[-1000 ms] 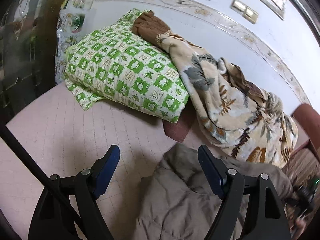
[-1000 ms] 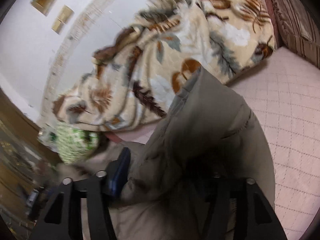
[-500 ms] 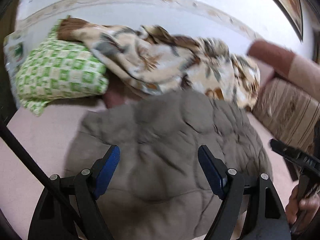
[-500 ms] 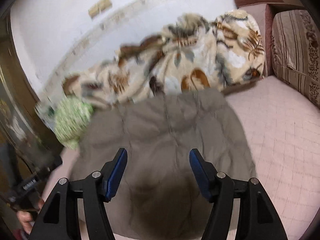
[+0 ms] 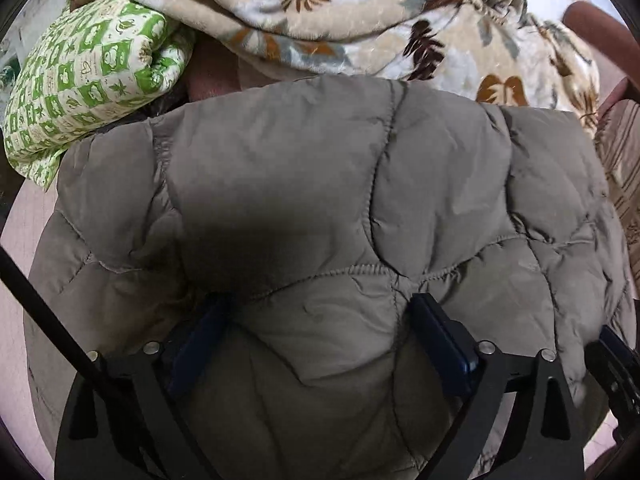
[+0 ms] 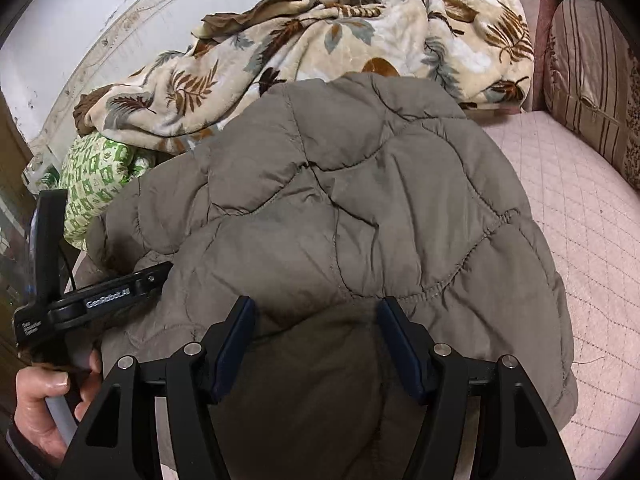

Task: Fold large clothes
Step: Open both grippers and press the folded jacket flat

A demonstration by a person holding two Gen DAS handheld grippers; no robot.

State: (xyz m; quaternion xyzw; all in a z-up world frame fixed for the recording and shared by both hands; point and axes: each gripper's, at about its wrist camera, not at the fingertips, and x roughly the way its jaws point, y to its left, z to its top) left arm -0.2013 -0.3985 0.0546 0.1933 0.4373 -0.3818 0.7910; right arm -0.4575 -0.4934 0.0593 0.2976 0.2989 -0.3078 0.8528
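Both grippers pressed onto the folded jacket, jaws apart.

Your left gripper (image 5: 320, 340) has just been opening and your right gripper (image 6: 316, 340) stands parted; puffy fabric bulges between both, whether clamped I cannot tell, probably you are flattening the fold. The grey-brown quilted puffer jacket (image 6: 360, 200) lies on the pink quilted bed cover (image 6: 580, 208), touching the leaf-print fleece blanket (image 6: 280, 52); its long axis seems to run away from you towards that blanket.

leaf-print blanket (image 6: 320, 36), green checked pillow (image 5: 88, 80), striped cushion (image 6: 592, 72)
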